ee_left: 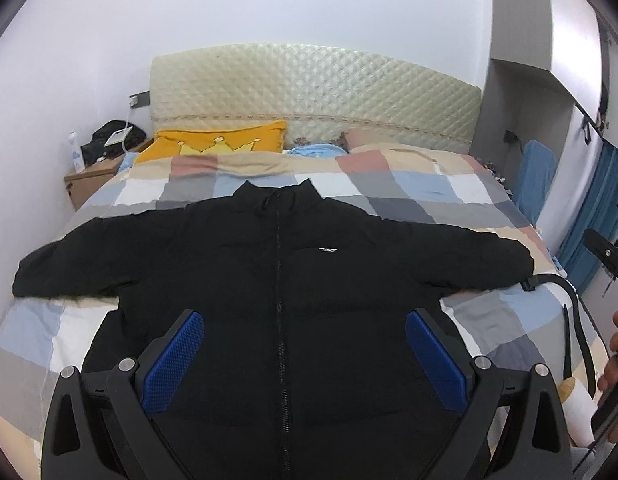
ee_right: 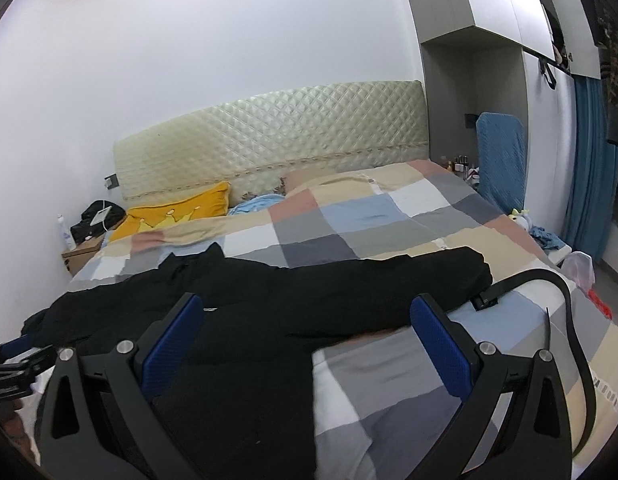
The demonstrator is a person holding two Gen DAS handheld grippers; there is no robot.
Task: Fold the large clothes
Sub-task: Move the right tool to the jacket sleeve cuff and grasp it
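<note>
The black jacket lies flat on the bed, collar toward 12 o'clock, sleeves spanning 9 to 3; both claws hover released, left claw centred over the hem, right claw nearer the right sleeve.

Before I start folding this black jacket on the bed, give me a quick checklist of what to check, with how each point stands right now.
1. Jacket laid flat, front up, zip closed: ok.
2. Both sleeves spread out to the sides: ok; the sleeve on the right reaches near the bed edge.
3. Left gripper open and holding nothing: ok.
4. Right gripper open and holding nothing: ok.
5. Black strap beside the right cuff: not ok; it lies at the cuff and could get caught in the fold.
6. Bottom hem straight: cannot tell, the fingers hide it.
</note>
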